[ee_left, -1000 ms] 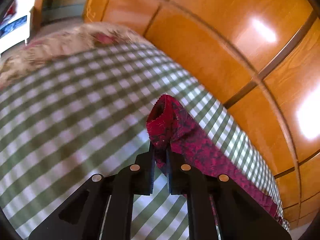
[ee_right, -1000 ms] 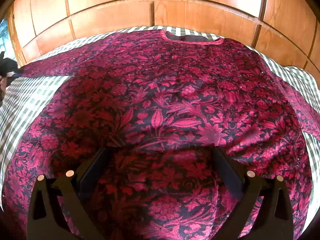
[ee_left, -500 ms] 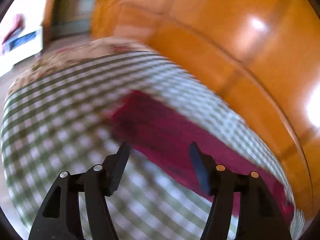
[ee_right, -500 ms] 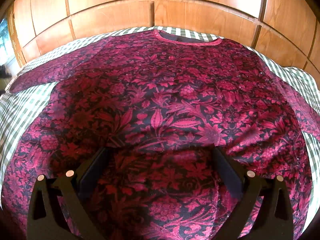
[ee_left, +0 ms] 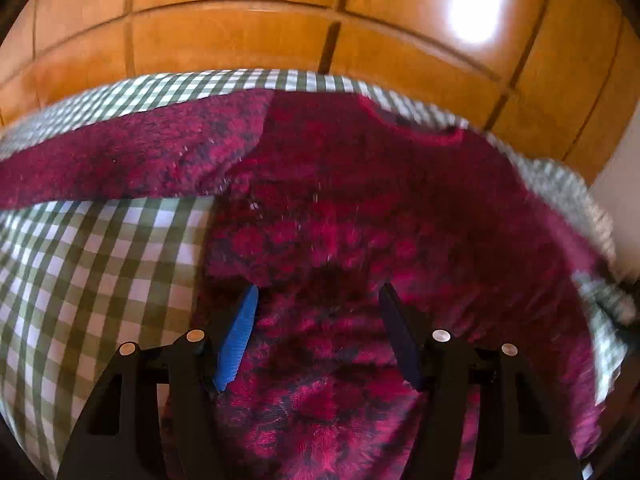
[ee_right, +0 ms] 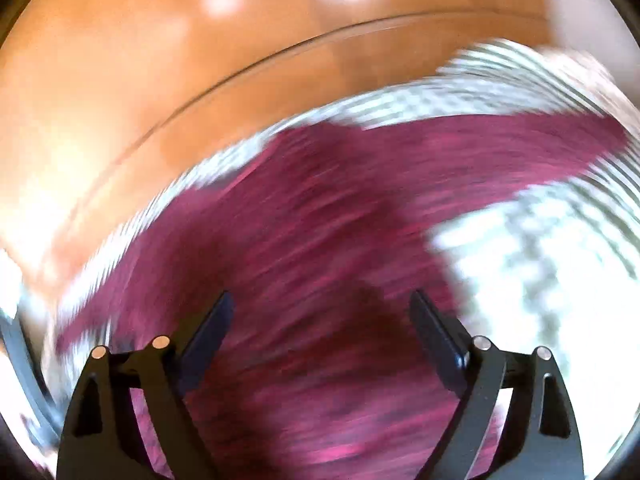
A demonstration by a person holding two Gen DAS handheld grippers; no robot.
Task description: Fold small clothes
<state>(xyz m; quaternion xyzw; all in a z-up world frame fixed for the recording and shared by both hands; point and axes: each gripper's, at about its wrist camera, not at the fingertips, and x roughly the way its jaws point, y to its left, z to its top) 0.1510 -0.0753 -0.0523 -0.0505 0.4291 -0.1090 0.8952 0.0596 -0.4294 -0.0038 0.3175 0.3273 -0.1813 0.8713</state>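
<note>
On the checked sheet (ee_left: 100, 264), the red top (ee_left: 360, 216) lies spread flat, neck toward 12 o'clock by the wood panels (ee_left: 240, 28), one sleeve (ee_left: 120, 160) stretched out to 9 o'clock in the left wrist view. In the right wrist view the other sleeve (ee_right: 520, 148) runs off to approx. 2 o'clock.

The left gripper (ee_left: 318, 320) hangs over the body of the top near its 9 o'clock side edge; its jaws have just been opening and stand apart w/ nothing pinched, only cloth lying below them. The right gripper (ee_right: 322, 320) sits over the other side; its jaws have just been closing a bit but are wide apart, nothing grasped btwn them. That view is badly smeared, so whether the tips touch the cloth cannot be told.

Risks, as a judgement:
- Both views are blurred, esp. the right one. A grab made at that pace could land on the middle of the body, not on an edge or shoulder, and give a crooked fold.
- Jaws closing from above on flat cloth may pinch the sheet along w/ the top, dragging the bedding up into the fold.
- They may catch only the upper layer, so front and back slide apart and bunch.
- Sleeves are out wide; if the sides fold over before the sleeves come in, the bundle ends up lumpy or a sleeve trails out.
- Uneven pull btwn the two hands would skew the top on the sheet.
</note>
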